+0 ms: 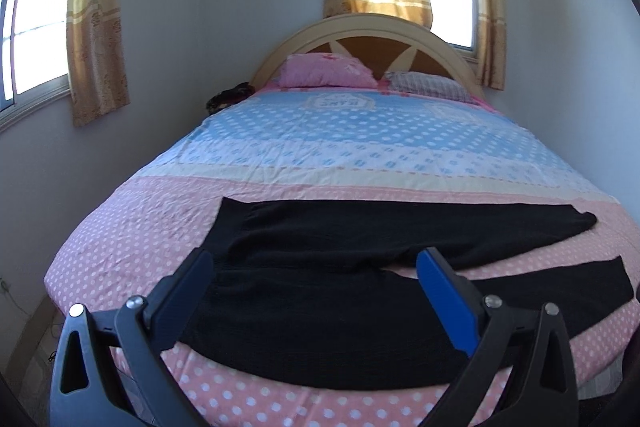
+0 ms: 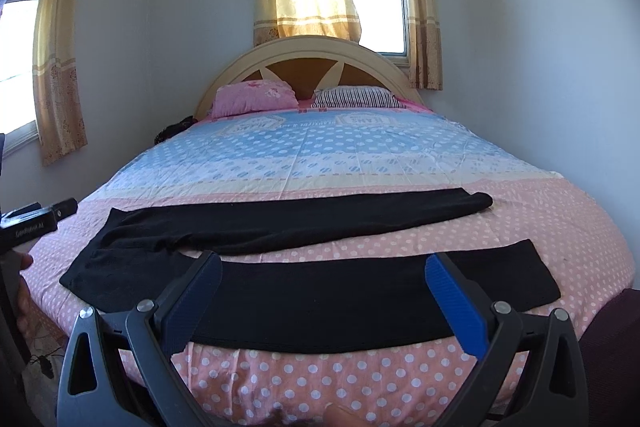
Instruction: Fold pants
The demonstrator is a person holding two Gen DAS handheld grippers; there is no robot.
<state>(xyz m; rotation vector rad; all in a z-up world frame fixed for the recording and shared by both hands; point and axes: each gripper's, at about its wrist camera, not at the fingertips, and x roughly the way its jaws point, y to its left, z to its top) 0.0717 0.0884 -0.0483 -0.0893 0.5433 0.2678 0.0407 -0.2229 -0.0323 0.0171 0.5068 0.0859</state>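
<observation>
The left gripper, two blue-padded fingers spread wide, hovers above one pair of black knit pants. The right gripper is equally spread, holding nothing. The pants lie flat across the foot of the pink polka-dot bed, two legs parted. Two pillows sit by the headboard: one pink pillow, one striped pillow.

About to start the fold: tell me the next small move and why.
Probably lower both grippers onto the near leg of the black pants. The left gripper and right gripper are open and empty above it, and the pants lie flat, legs spread apart.
</observation>
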